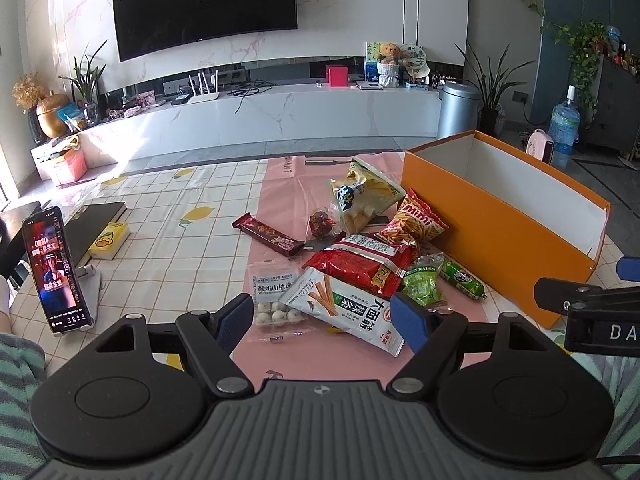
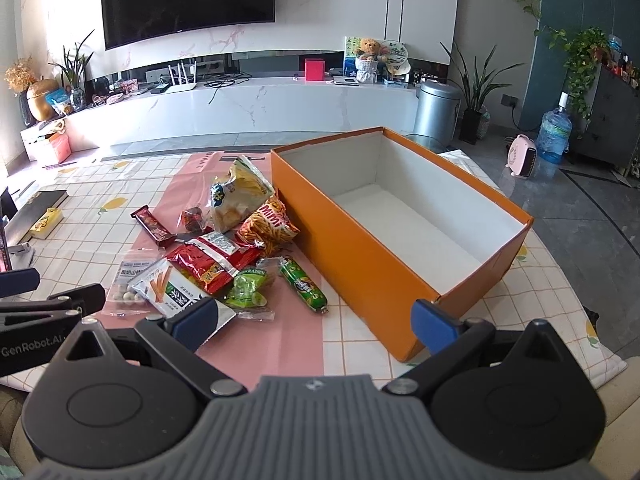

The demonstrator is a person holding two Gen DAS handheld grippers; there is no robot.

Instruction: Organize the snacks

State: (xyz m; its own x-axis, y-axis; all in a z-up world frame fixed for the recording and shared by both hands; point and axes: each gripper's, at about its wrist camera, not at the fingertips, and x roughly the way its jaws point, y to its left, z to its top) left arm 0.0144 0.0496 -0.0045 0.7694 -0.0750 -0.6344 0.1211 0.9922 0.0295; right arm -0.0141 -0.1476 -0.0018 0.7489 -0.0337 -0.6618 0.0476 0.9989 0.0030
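Note:
Several snack packets lie in a pile on a pink mat: a white breadstick packet (image 1: 344,312) (image 2: 168,288), a red packet (image 1: 360,266) (image 2: 210,258), a clear bag of white balls (image 1: 276,300), a green raisin bag (image 1: 422,284) (image 2: 246,288), a green sausage (image 2: 302,284), an orange Mimi bag (image 2: 268,226), a yellow chip bag (image 2: 236,196) and a dark red bar (image 1: 270,236). An open orange box (image 2: 352,248) (image 1: 500,224) stands empty to their right. My left gripper (image 1: 322,322) is open over the near packets. My right gripper (image 2: 314,320) is open near the box's front corner.
A phone (image 1: 52,270) stands on a holder at the left. A black book (image 1: 94,228) and a yellow box (image 1: 109,240) lie behind it. The table has a checked cloth (image 1: 180,240). A TV unit, plants and a water bottle stand beyond.

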